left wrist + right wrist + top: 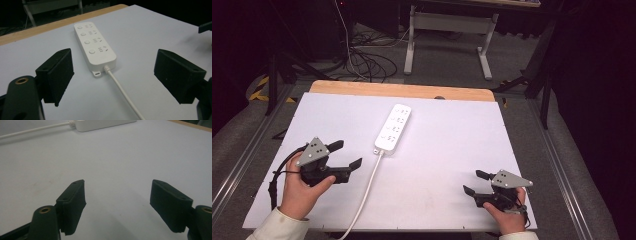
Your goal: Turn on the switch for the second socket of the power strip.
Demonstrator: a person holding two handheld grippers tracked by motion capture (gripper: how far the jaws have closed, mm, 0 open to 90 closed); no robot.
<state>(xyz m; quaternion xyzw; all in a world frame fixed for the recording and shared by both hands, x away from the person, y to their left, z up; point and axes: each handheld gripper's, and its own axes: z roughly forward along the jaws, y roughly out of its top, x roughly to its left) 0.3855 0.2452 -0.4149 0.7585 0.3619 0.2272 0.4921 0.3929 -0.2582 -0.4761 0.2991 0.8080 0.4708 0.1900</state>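
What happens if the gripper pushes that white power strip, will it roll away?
Probably not. The power strip lies flat and boxy on the table, so it would likely slide, not roll. Its smooth plastic shell looks stiff and maybe slippery. The thin cord looks floppy and should trail behind.

Ahead of the left gripper [113,75], the smooth white plastic power strip [95,47] is lying on a matt white counter [447,165] edged in wood.
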